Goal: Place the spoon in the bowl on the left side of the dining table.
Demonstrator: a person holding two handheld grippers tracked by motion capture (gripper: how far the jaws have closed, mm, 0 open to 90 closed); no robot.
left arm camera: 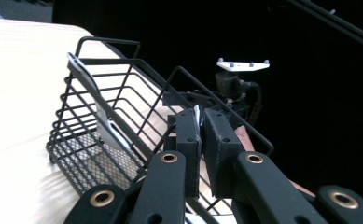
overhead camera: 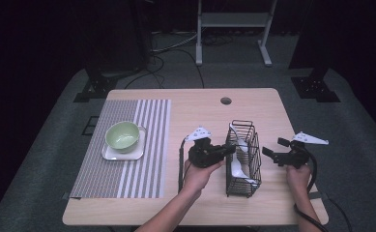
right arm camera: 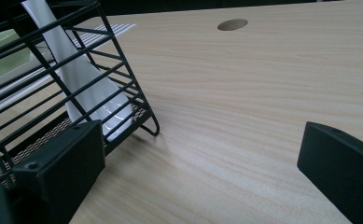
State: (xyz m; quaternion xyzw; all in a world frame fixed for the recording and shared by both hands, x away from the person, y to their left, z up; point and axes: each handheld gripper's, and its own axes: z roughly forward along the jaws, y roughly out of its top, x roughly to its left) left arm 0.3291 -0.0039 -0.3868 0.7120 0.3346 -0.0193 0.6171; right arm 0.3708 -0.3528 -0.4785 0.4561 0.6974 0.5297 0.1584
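No brand, label or readable writing seen anywhere. Nearest, two forearms came in from the table's front edge. Left gripper [overhead camera: 226,151] clamped shut on a thin white edge at the black wire basket [overhead camera: 243,159], apparently the handle of a white spoon [left arm camera: 197,117]; pads pressed it from both sides at the basket's near rim. Right gripper [overhead camera: 270,153] held just right of the basket, jaws wide apart with bare wood between them. Basket stood right of the table's [overhead camera: 195,203] centre: black wire walls, mesh floor, white ceramic spoons leaning inside. Farther left, a pale green bowl [overhead camera: 123,135] sat on a white square plate [overhead camera: 109,154] on a grey striped placemat [overhead camera: 127,179].
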